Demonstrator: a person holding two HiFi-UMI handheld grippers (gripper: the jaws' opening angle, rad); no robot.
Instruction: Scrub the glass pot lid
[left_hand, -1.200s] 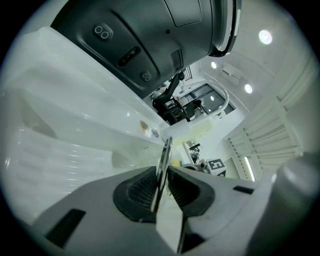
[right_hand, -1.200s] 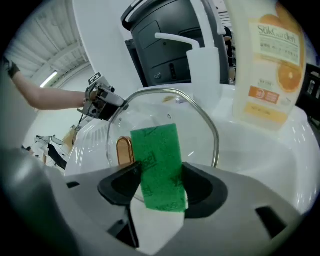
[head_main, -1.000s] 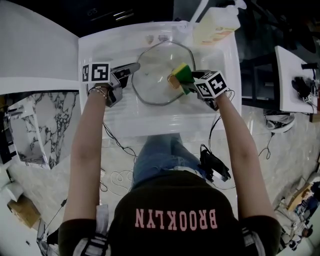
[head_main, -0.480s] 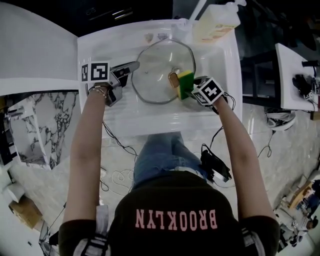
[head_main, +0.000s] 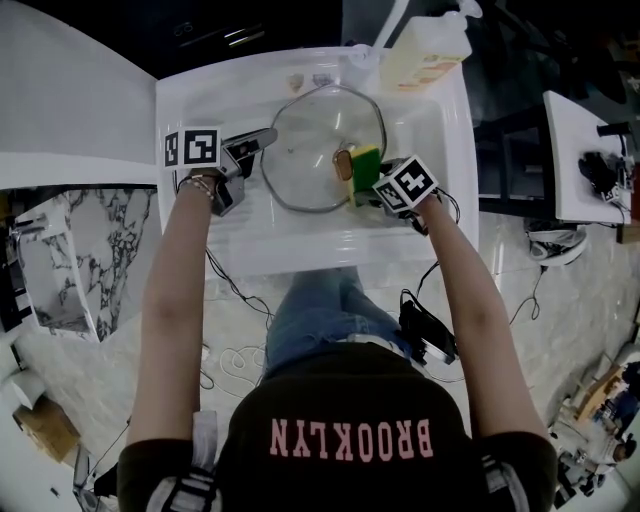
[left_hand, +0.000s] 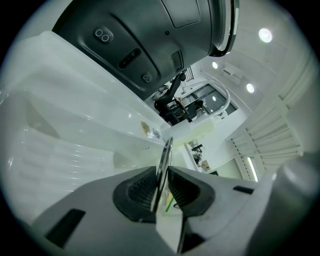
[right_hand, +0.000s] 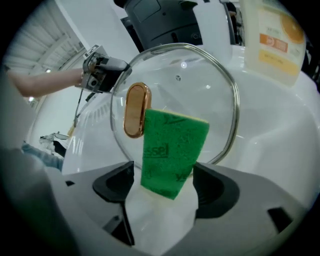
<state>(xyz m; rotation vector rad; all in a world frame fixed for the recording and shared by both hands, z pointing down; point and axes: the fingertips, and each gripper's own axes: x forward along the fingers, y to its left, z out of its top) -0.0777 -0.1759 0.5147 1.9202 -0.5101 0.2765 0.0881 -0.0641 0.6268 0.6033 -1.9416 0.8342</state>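
Note:
The glass pot lid (head_main: 315, 130) with its metal rim and copper knob (head_main: 343, 163) stands tilted in the white sink (head_main: 300, 235). My left gripper (head_main: 266, 136) is shut on the lid's left rim (left_hand: 165, 152), which runs edge-on between the dark pads. A green and yellow sponge (right_hand: 172, 150) rests against the glass just right of the knob (right_hand: 136, 110). My right gripper (right_hand: 164, 185) has just been opening; the sponge stands between its jaws, with a gap showing beside the left pad. In the head view the right gripper (head_main: 366, 186) sits at the lid's near right edge.
A pale soap bottle (head_main: 425, 50) with an orange label stands at the sink's back right corner, also seen as the bottle (right_hand: 272, 35) past the lid. A faucet (head_main: 385, 30) rises behind the sink. Cables hang below the front edge.
My right gripper moved left and toward the person with the sponge, which slid down beside the knob. The left gripper and the lid stayed put.

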